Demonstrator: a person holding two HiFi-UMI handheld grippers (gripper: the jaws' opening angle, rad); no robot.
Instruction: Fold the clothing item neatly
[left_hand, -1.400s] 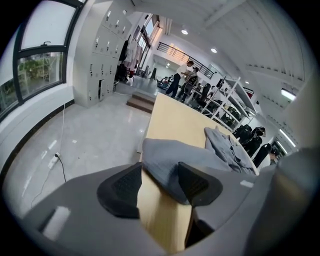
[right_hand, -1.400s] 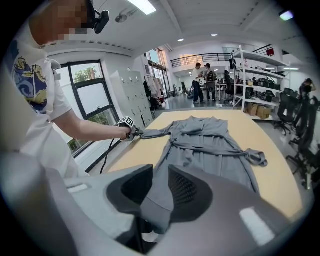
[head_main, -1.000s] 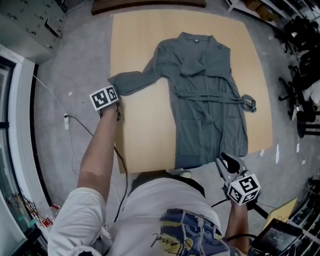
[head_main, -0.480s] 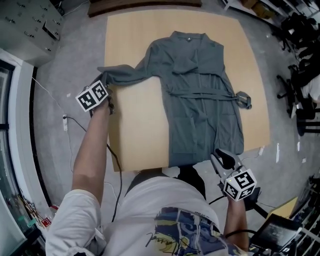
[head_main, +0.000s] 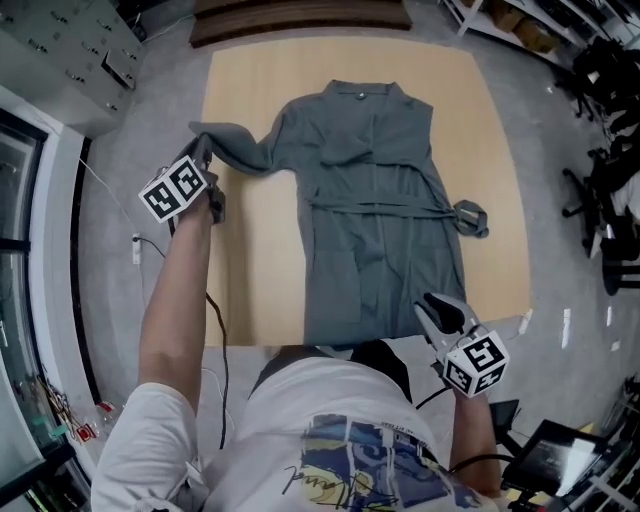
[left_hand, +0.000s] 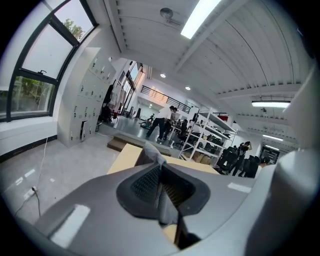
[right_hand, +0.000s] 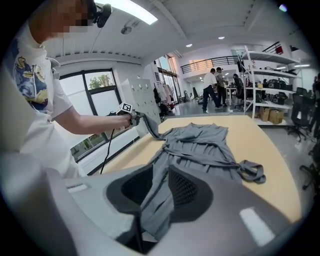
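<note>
Head view, left tool (head_main: 204, 152) pinching sleeve (head_main: 240, 148)

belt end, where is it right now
Head view: the belt end lies flat on the table, just right of the robe at waist level.

The person wears a white T-shirt (head_main: 300, 395) with short sleeves (head_main: 150, 425). Its front bears a blue, yellow and dark graphic print (head_main: 365, 450), with a line of dark cursive lettering (head_main: 322, 478) beside it. Out beyond the T-shirt's sleeves, the left gripper (head_main: 203, 142) and the right gripper (head_main: 436, 308) each carry a cube (head_main: 172, 190) faced with black-and-white square markers. Each has a pale grey moulded shell (right_hand: 260, 200) with small white rectangular labels (right_hand: 255, 219) and a dark recess lined with black ribbed pads (right_hand: 182, 190). A thin black cable (head_main: 222, 370) trails from the left gripper back to the T-shirt's side.
</note>
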